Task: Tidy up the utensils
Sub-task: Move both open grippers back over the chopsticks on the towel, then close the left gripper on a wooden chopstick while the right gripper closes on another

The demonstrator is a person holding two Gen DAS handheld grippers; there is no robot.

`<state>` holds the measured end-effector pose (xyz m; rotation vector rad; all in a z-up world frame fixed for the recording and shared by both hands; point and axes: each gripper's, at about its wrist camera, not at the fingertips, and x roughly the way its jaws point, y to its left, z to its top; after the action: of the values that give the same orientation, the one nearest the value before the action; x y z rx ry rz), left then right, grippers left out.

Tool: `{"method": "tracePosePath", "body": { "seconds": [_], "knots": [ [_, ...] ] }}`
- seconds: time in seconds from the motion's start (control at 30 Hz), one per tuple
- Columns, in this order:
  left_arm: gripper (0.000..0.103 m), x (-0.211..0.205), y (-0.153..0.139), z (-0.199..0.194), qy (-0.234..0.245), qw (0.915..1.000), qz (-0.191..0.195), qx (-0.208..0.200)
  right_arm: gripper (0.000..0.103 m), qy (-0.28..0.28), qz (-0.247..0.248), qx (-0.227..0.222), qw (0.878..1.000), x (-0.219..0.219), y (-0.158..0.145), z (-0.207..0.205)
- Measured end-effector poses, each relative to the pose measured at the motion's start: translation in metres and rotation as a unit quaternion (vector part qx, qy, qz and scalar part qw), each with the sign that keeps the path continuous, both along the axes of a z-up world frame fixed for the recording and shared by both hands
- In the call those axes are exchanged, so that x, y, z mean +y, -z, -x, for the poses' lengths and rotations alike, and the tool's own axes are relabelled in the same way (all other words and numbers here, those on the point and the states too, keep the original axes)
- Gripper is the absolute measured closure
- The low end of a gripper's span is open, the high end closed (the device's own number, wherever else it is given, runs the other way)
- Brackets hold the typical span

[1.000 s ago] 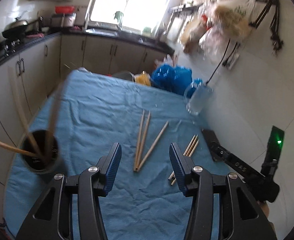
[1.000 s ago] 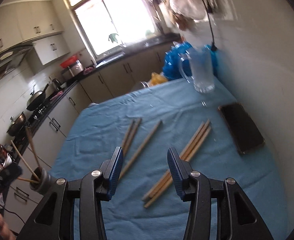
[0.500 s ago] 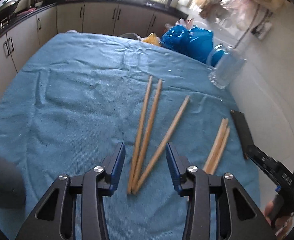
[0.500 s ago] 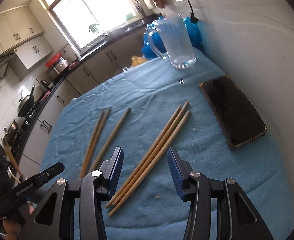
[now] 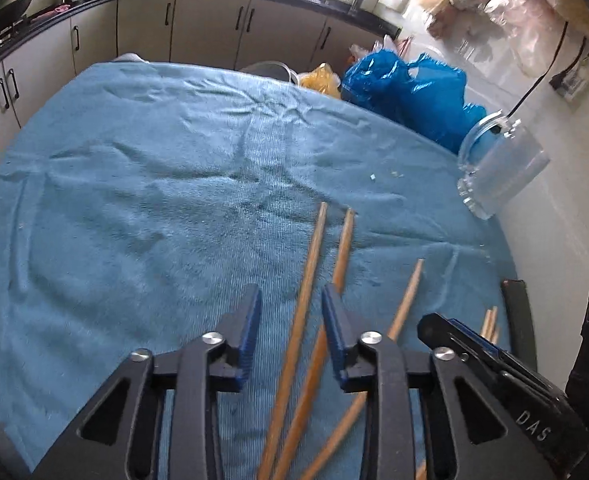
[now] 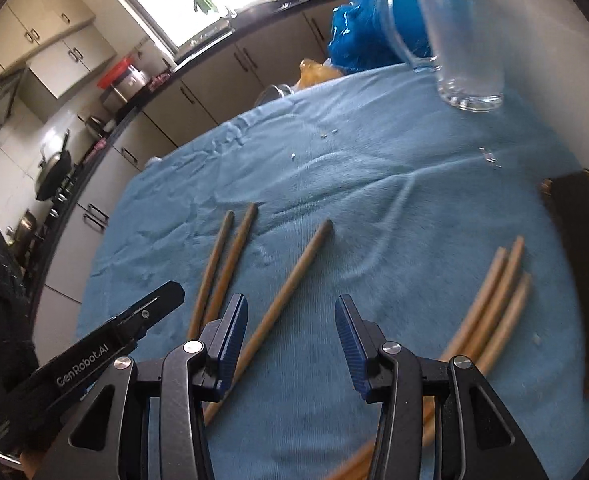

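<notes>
Wooden chopsticks lie on a blue cloth (image 5: 134,200). In the left wrist view a pair of chopsticks (image 5: 308,280) runs between the open fingers of my left gripper (image 5: 290,312), low over the cloth; a single chopstick (image 5: 408,300) lies just right of it. In the right wrist view my right gripper (image 6: 290,320) is open over the single chopstick (image 6: 294,284), with the pair (image 6: 226,256) to its left and a bundle of several chopsticks (image 6: 494,300) to its right. The left gripper's body (image 6: 94,356) shows at the lower left.
A clear glass mug (image 5: 502,172) stands at the cloth's far right by the white wall, also in the right wrist view (image 6: 462,40). A blue plastic bag (image 5: 406,88) lies behind it. A dark phone (image 6: 582,264) lies at the right edge. Kitchen cabinets run behind.
Both grippers have moved forward and down toward the chopsticks. The left fingers have narrowed around the pair. The dark utensil cup at the left has left the left wrist view.
</notes>
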<state>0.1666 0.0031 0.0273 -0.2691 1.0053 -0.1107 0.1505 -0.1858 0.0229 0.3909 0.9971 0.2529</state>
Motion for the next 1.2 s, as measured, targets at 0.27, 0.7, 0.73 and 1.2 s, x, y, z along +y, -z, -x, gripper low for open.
{"method": "tracePosePath", "body": {
  "seconds": [0.27,0.7,0.73,1.2],
  "knots": [
    [0.102,-0.01,0.009,-0.005,0.021,0.9997,-0.014,-0.001,0.081,0.002,0.064,-0.006,0.998,0.018,0.012,-0.021],
    [0.103,0.022,0.01,0.068,0.008,0.999,0.012,0.043,0.092,-0.015,0.086,0.037,0.996,0.037,0.009,0.024],
    [0.103,0.023,0.008,0.076,0.011,0.9989,0.02,0.041,0.093,-0.016,0.082,0.041,0.996,0.038,0.009,0.032],
    [0.092,0.005,0.008,0.076,0.046,0.9989,0.012,0.001,0.093,-0.02,0.04,0.046,0.998,0.033,0.013,0.083]
  ]
}}
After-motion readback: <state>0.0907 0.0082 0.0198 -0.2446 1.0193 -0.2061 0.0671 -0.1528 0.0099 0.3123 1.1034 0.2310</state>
